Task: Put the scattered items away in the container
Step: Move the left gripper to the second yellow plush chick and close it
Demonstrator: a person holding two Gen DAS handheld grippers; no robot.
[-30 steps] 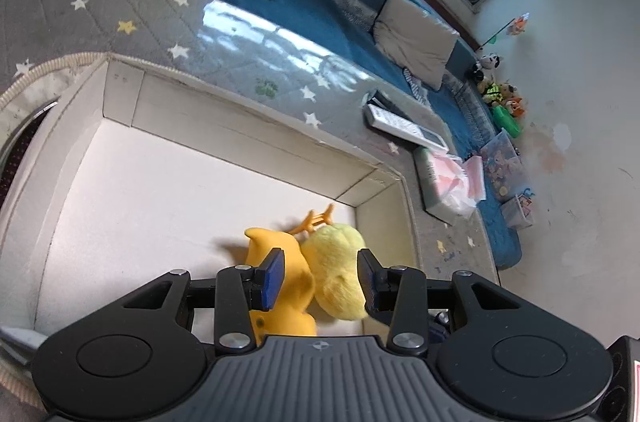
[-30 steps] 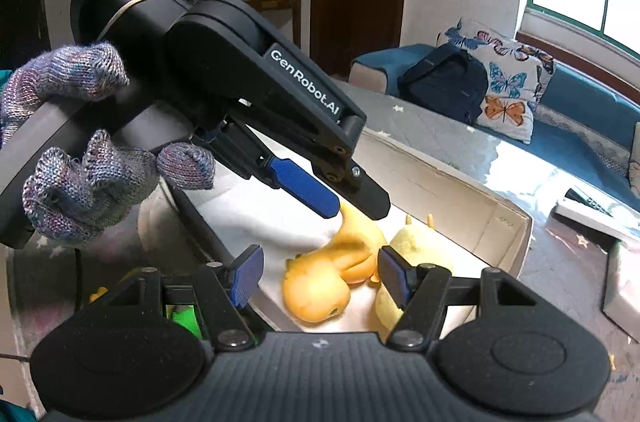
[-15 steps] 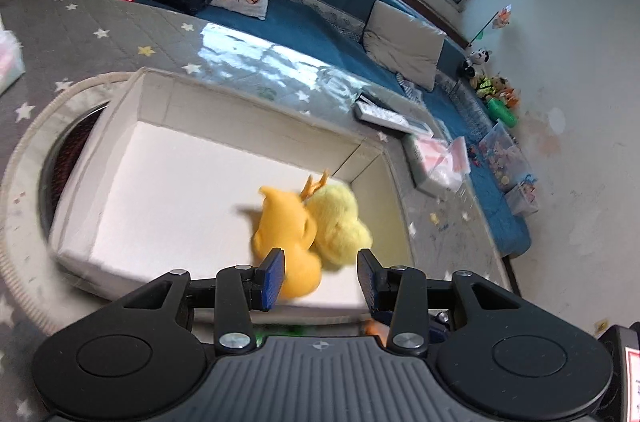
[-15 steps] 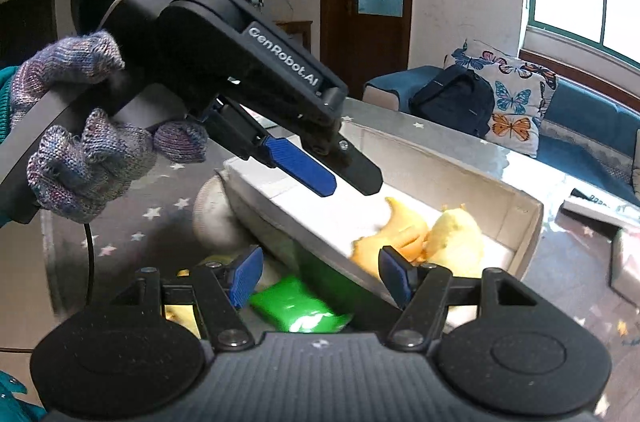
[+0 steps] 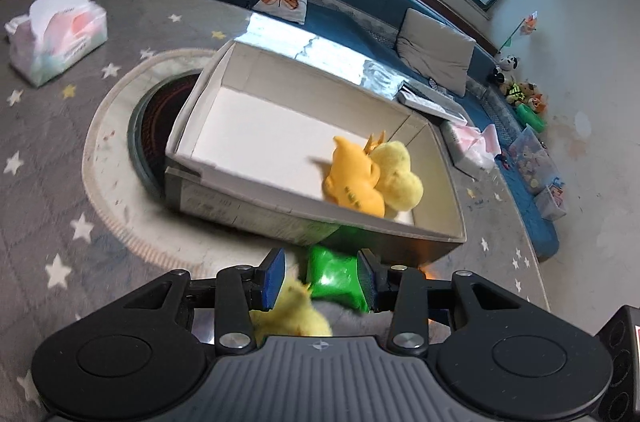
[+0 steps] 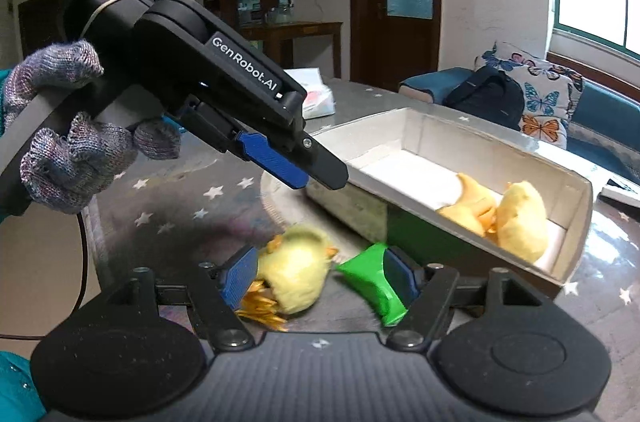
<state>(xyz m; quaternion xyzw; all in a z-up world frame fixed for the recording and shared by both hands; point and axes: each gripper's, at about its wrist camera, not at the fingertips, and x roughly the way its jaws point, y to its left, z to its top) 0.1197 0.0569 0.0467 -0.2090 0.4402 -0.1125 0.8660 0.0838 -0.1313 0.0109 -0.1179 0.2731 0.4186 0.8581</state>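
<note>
A shallow white cardboard box stands on the grey star-patterned table. In it lie an orange plush toy and a yellow plush chick, side by side at the right end. Outside the box, on the table, lie a pale yellow plush chick and a green packet. My left gripper is open and empty above them; it also shows in the right wrist view. My right gripper is open and empty, low over the same two items.
A tissue pack lies at the table's far left. A round hob ring lies under the box's left end. A remote and a pink-white bag lie beyond the box. A blue sofa runs behind.
Both grippers have pulled back from over the box, away from the two toys inside it. The loose yellow chick and the green packet have come into view between the fingers.
</note>
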